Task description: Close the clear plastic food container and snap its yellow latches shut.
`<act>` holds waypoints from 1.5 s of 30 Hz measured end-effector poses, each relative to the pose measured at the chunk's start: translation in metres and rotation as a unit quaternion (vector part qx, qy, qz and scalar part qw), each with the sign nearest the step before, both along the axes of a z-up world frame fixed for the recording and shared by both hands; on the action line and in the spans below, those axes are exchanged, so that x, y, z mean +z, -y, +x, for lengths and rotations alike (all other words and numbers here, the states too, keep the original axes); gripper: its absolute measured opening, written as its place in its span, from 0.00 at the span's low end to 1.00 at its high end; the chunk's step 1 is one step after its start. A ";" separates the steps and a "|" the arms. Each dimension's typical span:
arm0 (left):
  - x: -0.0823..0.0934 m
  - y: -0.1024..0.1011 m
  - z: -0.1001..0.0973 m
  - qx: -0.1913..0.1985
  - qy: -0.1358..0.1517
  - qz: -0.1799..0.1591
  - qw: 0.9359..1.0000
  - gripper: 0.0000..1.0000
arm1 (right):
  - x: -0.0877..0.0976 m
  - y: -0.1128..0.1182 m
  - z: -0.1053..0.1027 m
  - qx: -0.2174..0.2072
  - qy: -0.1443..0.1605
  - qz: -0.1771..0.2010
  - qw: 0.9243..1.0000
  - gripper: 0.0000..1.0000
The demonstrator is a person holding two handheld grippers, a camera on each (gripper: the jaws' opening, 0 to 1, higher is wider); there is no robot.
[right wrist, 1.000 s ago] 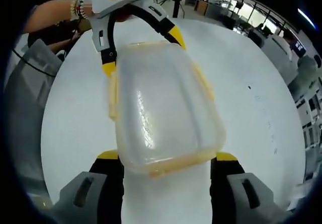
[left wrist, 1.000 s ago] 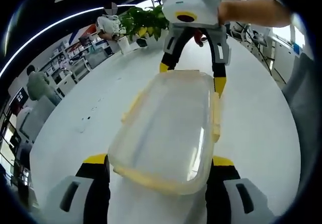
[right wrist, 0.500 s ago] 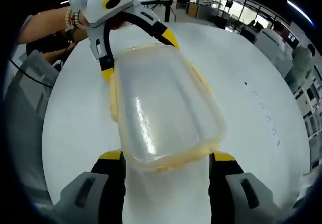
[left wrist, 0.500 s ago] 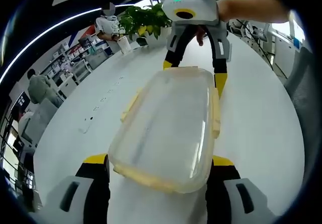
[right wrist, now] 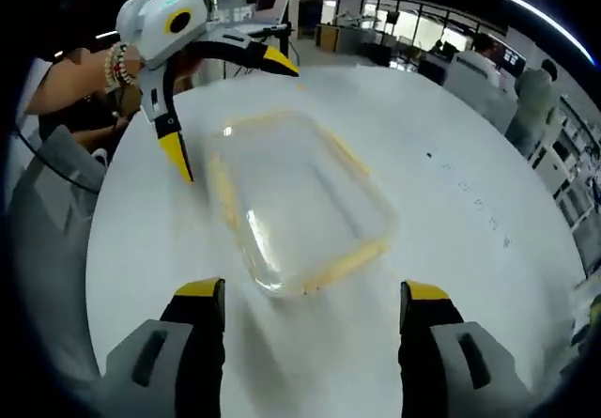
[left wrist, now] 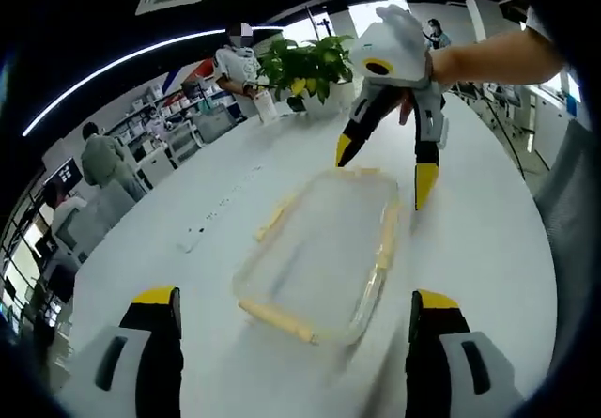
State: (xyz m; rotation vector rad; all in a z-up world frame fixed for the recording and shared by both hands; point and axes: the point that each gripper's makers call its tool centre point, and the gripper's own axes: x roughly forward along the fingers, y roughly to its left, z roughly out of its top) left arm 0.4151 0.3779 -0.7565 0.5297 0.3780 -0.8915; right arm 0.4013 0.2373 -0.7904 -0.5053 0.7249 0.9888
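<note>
The food container (left wrist: pixel 324 258) is clear plastic with pale yellow latches (left wrist: pixel 275 320) along its edges, and it lies on a plain white table (left wrist: pixel 479 239). The left gripper (left wrist: pixel 294 338) has 2 black jaws with yellow tips and grey bases. The right gripper (right wrist: pixel 306 329) is coloured the same, its body white with a yellow ring. At 12 o'clock in the left gripper view stands a green-leaved plant (left wrist: pixel 305 61).

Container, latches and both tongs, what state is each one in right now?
Clear plastic food container: lid on, flat on the white table, held by nothing.
Yellow latches: lying along the sides; whether they are snapped is too blurred to tell.
Left tongs: open, clear of the container.
Right tongs: open, clear of the container.
</note>
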 end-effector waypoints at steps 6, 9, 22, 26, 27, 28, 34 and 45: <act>0.017 -0.005 -0.018 0.031 -0.019 -0.055 0.998 0.99 | 0.019 0.003 -0.008 -0.023 0.018 0.021 0.999 0.81; 0.028 -0.006 -0.026 0.036 -0.019 -0.086 0.995 0.99 | 0.029 0.005 -0.013 -0.039 0.027 0.040 0.998 0.86; 0.082 -0.028 -0.073 0.115 -0.055 -0.283 0.951 0.99 | 0.050 0.020 -0.047 -0.104 0.056 0.083 0.990 1.00; 0.097 -0.039 -0.086 0.126 -0.059 -0.331 0.933 0.99 | 0.049 0.028 -0.062 -0.124 0.057 0.089 0.987 1.00; 0.098 -0.042 -0.092 0.126 -0.057 -0.327 0.935 0.99 | 0.049 0.029 -0.066 -0.126 0.056 0.089 0.986 1.00; 0.099 -0.044 -0.095 0.126 -0.052 -0.326 0.936 0.99 | 0.050 0.030 -0.069 -0.130 0.056 0.089 0.986 1.00; 0.104 -0.067 -0.112 0.150 -0.039 -0.341 0.927 0.99 | 0.062 0.034 -0.092 -0.159 0.076 0.111 0.978 1.00; 0.115 -0.104 -0.153 0.181 0.001 -0.348 0.920 0.99 | 0.064 0.039 -0.143 -0.204 0.084 0.156 0.963 1.00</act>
